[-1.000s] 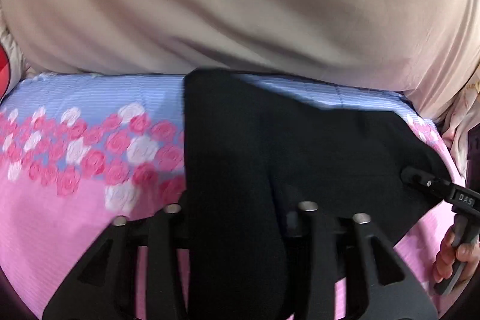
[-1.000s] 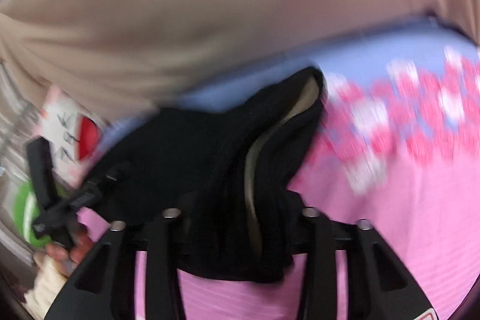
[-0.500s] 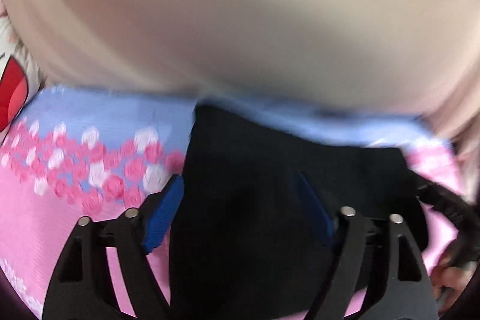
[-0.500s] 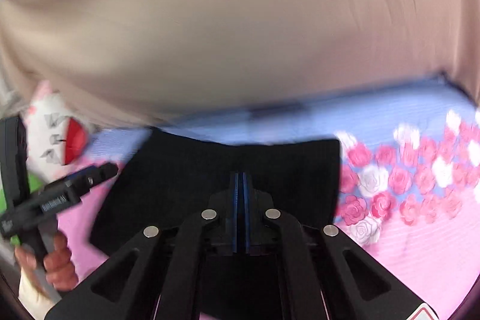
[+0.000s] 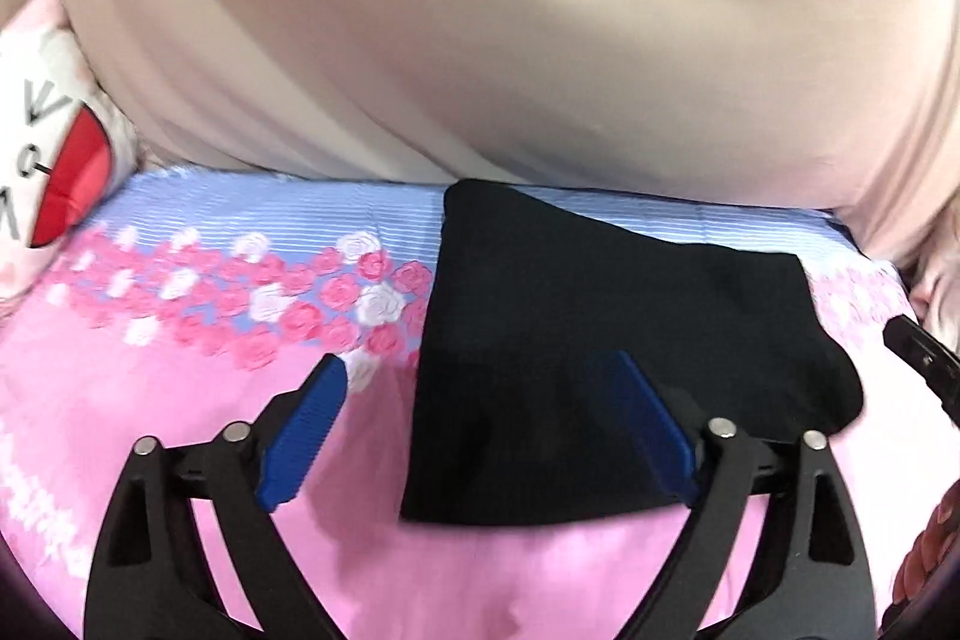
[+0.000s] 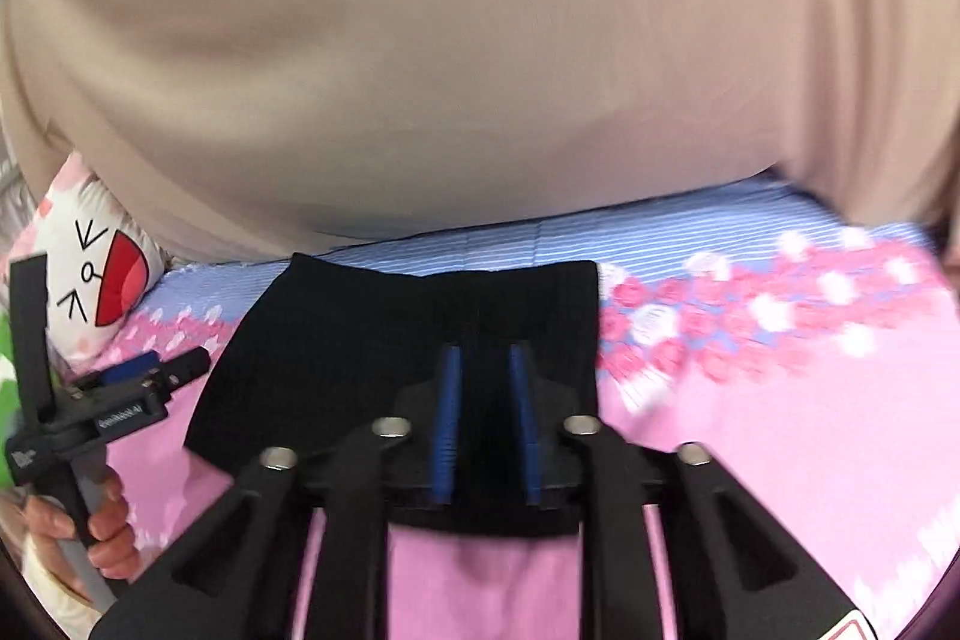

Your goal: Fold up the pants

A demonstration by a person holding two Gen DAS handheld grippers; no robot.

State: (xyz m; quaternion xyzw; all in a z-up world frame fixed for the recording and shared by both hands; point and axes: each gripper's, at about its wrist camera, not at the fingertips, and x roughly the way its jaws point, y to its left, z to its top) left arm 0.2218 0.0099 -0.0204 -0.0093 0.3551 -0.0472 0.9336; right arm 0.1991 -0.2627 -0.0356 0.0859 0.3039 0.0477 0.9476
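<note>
- The pants [image 5: 600, 340] [image 6: 420, 334], black, lie folded into a compact block on the bed sheet [image 5: 180, 400] [image 6: 780, 430], near its far edge where the blue stripes run.
- The left tongs [image 5: 480, 382] are spread wide and hold nothing. One blue pad hangs over the pink sheet just left of the pants; the other is over the black cloth.
- The right tongs [image 6: 485, 370] stand over the near part of the pants, their blue pads parted by a narrow gap. Black cloth shows in that gap, but whether the pads touch it I cannot tell.
- In the right wrist view the left tongs [image 6: 174, 367] appear at the pants' left edge, held by a hand [image 6: 102, 526] low at the left.
- The sheet is pink toward the near side, with a band of pink and white roses across it.
- A beige curtain [image 5: 510, 28] [image 6: 450, 40] hangs behind the bed.
- A white cushion [image 5: 48, 184] [image 6: 96, 280] with a red mouth and a drawn face sits at the far left corner.
</note>
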